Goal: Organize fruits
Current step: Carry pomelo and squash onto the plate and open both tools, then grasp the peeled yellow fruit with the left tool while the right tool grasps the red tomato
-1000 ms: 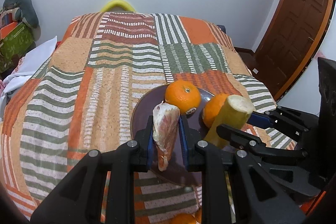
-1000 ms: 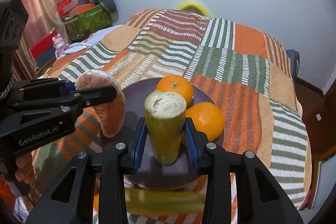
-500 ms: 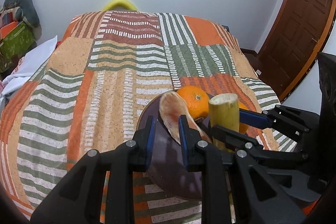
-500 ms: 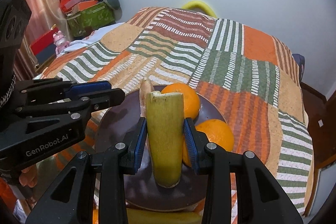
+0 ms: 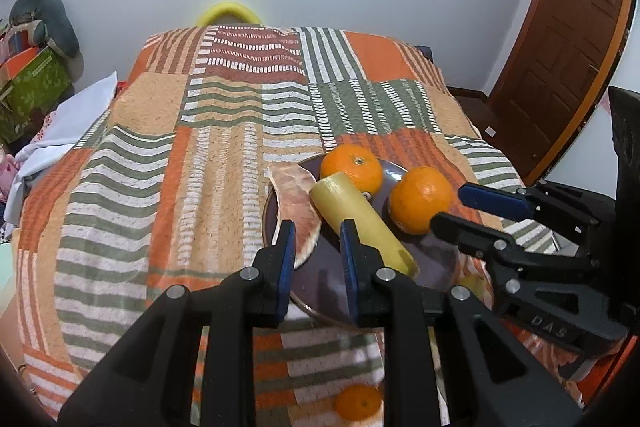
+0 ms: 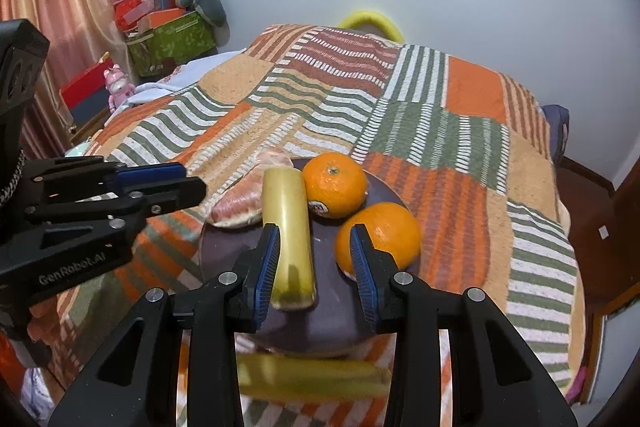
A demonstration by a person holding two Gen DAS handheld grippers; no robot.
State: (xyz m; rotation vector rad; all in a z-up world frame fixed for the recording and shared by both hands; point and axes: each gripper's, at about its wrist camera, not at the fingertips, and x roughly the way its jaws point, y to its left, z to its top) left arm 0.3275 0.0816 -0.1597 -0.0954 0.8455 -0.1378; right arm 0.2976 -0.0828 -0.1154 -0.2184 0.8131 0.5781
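Observation:
A dark round plate (image 5: 434,259) (image 6: 340,327) sits on the striped bedspread. On it lie a pink pomelo wedge (image 5: 296,203) (image 6: 240,205), a yellow-green cane piece (image 5: 360,219) (image 6: 288,231) and two oranges (image 5: 352,167) (image 5: 420,199), also in the right wrist view (image 6: 334,185) (image 6: 386,235). My left gripper (image 5: 316,251) is open and empty just above the plate's near rim. My right gripper (image 6: 316,259) is open and empty, its jaws either side of the cane's near end.
A small orange (image 5: 358,403) lies on the bedspread in front of the plate. A second cane piece (image 6: 312,379) lies across below the plate. Boxes and a cushion (image 6: 172,27) stand at the far left. A wooden door (image 5: 560,59) is at the right.
Both grippers opened. The pomelo wedge left my left gripper and the cane piece left my right gripper; both now lie flat on the plate. Both grippers drew back slightly.

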